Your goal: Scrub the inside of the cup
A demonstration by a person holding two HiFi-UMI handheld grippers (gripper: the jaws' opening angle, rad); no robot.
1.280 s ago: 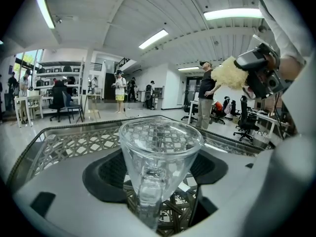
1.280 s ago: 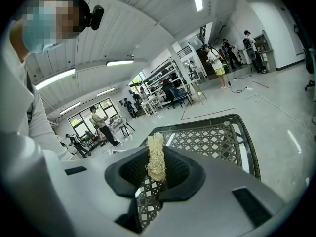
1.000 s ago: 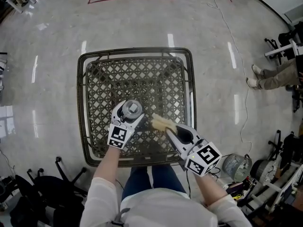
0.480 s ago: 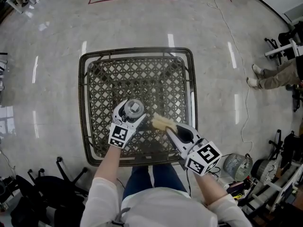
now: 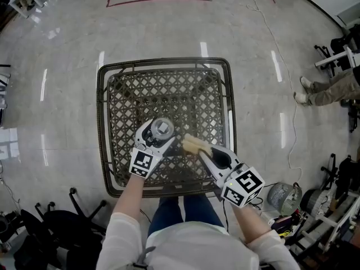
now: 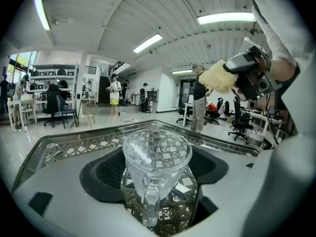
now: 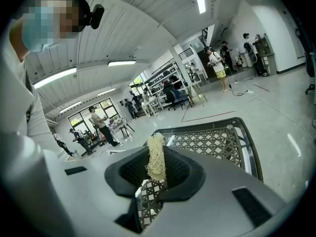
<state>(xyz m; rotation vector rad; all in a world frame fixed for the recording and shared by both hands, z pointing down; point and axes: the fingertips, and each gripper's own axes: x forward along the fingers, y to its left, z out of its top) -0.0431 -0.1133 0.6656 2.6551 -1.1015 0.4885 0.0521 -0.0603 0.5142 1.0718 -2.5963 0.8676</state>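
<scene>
The left gripper [image 5: 157, 134] is closed on a clear glass cup [image 6: 157, 154], mouth up, above the near part of the woven lattice worktop [image 5: 169, 89]. Just beside it, apart from the cup, the right gripper [image 5: 203, 152] pinches a pale fibrous scrubber [image 7: 156, 157].

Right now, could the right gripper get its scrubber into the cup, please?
Probably yes: the cup stands mouth up, uncovered, and the scrubber in the right gripper hangs just beside it with nothing between them.
</scene>
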